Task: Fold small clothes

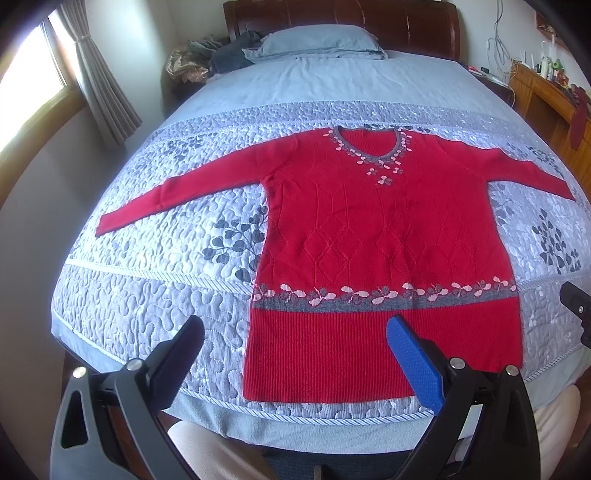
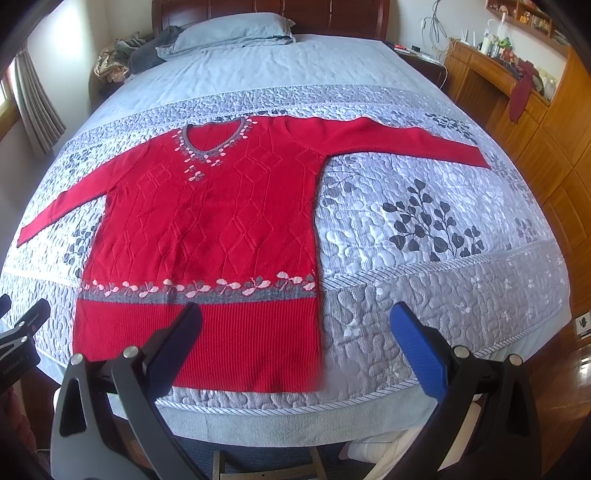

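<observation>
A red knitted sweater point(image 1: 369, 229) point(image 2: 207, 229) lies flat, front up, on the quilted bedspread point(image 1: 147, 288) point(image 2: 424, 288), both sleeves spread out sideways and its ribbed hem toward me. It has a grey neckline with pink flowers and a grey flowered band above the hem. My left gripper point(image 1: 295, 332) hovers open above the hem's left corner, holding nothing. My right gripper point(image 2: 297, 319) hovers open above the hem's right corner, also empty. Each gripper shows at the edge of the other's view: the right gripper point(image 1: 578, 306) and the left gripper point(image 2: 22, 325).
The bed has a blue pillow point(image 1: 317, 40) and a dark wooden headboard point(image 1: 343, 14) at the far end. A heap of clothes point(image 1: 207, 59) lies at the far left. A wooden desk point(image 2: 491, 66) with clutter stands to the right, a curtained window point(image 1: 33, 81) to the left.
</observation>
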Demonstrator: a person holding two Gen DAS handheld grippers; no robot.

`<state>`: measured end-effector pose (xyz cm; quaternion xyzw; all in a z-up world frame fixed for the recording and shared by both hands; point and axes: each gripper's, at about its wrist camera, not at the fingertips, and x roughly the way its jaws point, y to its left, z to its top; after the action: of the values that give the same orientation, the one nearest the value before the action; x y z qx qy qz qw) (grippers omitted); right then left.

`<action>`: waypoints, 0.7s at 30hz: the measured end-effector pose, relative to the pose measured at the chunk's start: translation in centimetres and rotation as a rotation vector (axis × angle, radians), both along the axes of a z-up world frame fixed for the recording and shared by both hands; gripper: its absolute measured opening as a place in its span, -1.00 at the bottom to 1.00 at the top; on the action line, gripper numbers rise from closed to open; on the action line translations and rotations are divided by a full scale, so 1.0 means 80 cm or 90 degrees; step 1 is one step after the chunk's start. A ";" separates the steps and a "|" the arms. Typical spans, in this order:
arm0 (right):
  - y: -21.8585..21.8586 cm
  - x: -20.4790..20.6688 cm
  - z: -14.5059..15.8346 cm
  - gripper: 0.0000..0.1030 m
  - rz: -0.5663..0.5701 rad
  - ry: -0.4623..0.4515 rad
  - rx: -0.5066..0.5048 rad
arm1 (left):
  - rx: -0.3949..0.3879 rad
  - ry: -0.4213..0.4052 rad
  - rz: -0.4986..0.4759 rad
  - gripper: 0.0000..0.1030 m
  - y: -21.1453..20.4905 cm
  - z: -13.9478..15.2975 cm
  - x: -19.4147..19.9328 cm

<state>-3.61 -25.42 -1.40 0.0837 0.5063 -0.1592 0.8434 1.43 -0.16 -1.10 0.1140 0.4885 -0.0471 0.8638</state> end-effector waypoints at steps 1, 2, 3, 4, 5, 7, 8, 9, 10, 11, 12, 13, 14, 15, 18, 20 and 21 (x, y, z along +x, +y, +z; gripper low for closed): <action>0.000 0.001 -0.001 0.95 0.000 0.001 0.001 | 0.001 0.002 0.000 0.93 -0.001 -0.002 0.001; -0.002 0.003 -0.003 0.95 0.002 0.002 0.002 | 0.004 0.004 -0.001 0.93 -0.002 -0.004 0.002; -0.005 0.005 -0.007 0.95 0.004 0.004 0.004 | 0.008 0.007 -0.001 0.93 -0.004 -0.008 0.005; -0.009 0.009 -0.010 0.95 0.006 0.007 0.006 | 0.011 0.010 0.000 0.93 -0.007 -0.011 0.009; -0.015 0.012 -0.013 0.95 0.007 0.009 0.008 | 0.012 0.017 0.000 0.93 -0.011 -0.015 0.016; -0.034 0.023 -0.019 0.95 0.008 0.016 0.017 | 0.014 0.027 -0.003 0.93 -0.026 -0.021 0.036; -0.048 0.028 -0.022 0.95 0.005 0.018 0.022 | 0.015 0.028 -0.003 0.93 -0.035 -0.022 0.046; -0.070 0.036 -0.025 0.95 -0.002 0.021 0.022 | 0.013 0.027 -0.005 0.93 -0.046 -0.022 0.058; -0.092 0.044 -0.025 0.95 -0.011 0.022 0.019 | 0.010 0.023 -0.008 0.93 -0.059 -0.022 0.071; -0.109 0.049 -0.025 0.95 -0.019 0.023 0.016 | 0.010 0.018 -0.013 0.93 -0.079 -0.022 0.089; -0.143 0.060 -0.023 0.95 -0.035 0.022 0.014 | 0.010 0.013 -0.020 0.93 -0.100 -0.021 0.106; -0.172 0.069 -0.021 0.95 -0.049 0.018 0.016 | 0.007 0.010 -0.029 0.93 -0.117 -0.021 0.119; -0.201 0.077 -0.019 0.95 -0.063 0.014 0.014 | 0.004 0.005 -0.044 0.93 -0.148 -0.020 0.140; -0.224 0.083 -0.019 0.95 -0.071 0.011 0.011 | 0.002 0.001 -0.054 0.93 -0.169 -0.020 0.153; -0.333 0.121 -0.020 0.95 -0.100 0.013 0.021 | -0.016 -0.001 -0.091 0.93 -0.256 -0.024 0.201; -0.400 0.143 -0.026 0.95 -0.122 0.014 0.047 | -0.026 0.003 -0.108 0.93 -0.310 -0.028 0.228; -0.425 0.151 -0.029 0.95 -0.132 0.015 0.052 | -0.035 0.004 -0.116 0.93 -0.337 -0.031 0.240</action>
<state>8.45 -59.41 -3.68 0.1683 0.5110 -0.2261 0.8120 20.60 -27.08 -3.57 0.1343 0.4772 -0.1390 0.8573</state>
